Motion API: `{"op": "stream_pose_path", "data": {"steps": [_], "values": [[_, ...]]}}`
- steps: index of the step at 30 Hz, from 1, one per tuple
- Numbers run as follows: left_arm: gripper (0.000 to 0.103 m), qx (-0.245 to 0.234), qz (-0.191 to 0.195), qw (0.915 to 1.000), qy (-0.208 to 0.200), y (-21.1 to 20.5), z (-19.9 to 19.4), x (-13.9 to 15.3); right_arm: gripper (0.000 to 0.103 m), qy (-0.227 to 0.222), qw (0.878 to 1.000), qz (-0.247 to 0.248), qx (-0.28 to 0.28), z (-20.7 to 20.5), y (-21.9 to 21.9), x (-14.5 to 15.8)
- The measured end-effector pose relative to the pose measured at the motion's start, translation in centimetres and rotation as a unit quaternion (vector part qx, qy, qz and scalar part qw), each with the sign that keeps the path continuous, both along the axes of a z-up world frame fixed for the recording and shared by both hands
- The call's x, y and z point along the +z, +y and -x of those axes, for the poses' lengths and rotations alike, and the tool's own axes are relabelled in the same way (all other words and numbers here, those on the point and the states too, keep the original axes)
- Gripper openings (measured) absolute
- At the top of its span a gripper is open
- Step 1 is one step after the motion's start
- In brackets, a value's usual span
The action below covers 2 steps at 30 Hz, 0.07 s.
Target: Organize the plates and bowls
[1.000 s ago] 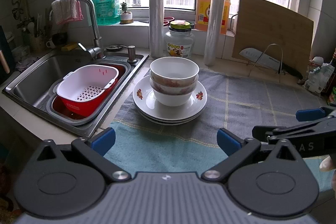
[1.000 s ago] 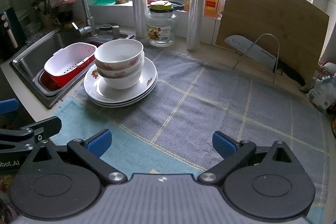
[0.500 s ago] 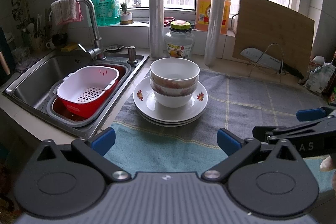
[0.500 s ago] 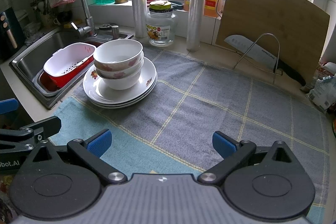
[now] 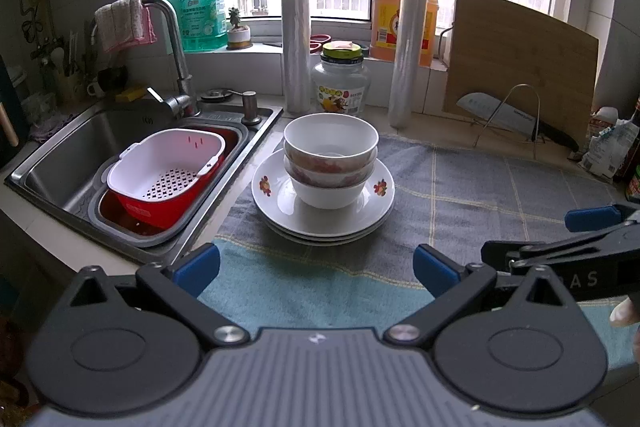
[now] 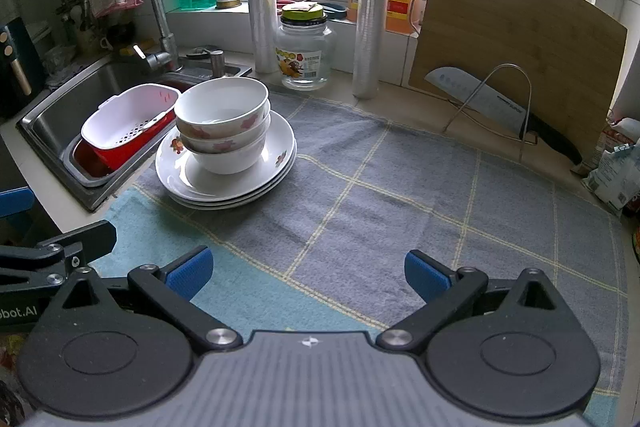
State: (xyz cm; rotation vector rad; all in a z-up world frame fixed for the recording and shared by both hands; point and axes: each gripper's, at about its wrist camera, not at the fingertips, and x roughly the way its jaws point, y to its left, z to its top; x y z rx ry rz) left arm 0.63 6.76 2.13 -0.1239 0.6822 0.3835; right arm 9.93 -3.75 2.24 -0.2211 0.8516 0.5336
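Left gripper (image 5: 316, 263): jaws spread wide, holding nothing, touching nothing. It hangs over the near, teal edge of the towel (image 5: 460, 187), short of the plates (image 5: 280, 203). Its line of sight runs straight at the stack.

Right gripper (image 6: 306, 269): jaws equally wide apart, empty, clear of all objects. It hangs over the grey checked part of the towel, to the right of the plates and nearer the viewer. The left gripper's arm shows at the left margin of the right wrist view; the right gripper's arm shows at the right margin of the left wrist view.

Plates: a flat stack, apparently three, rims level, lying on the towel's left end, just beside the sink (image 5: 72, 147). Flower prints mark the top rim.

Bowls (image 5: 331, 155): three, nested, mouths up, standing upright at the centre of the top plate. The stack axis is vertical; no tilt is visible.

Left of the plates, a white colander (image 5: 164, 167) sits in a red basin inside the sink. Behind the plates stands a jar (image 5: 341, 83). Far right of the plates, a knife (image 6: 500, 111) rests in a wire rack against a board (image 6: 520, 39).
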Motion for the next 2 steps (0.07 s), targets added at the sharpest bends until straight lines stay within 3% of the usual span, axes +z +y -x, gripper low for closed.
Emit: {"op": "stream_pose_path", "data": {"steps": [2], "values": [[0.102,0.000,0.000,1.0000,0.000,0.05,-0.09,0.03,0.103,0.000,1.000,0.000,-0.001,-0.13,0.00,0.10]]}}
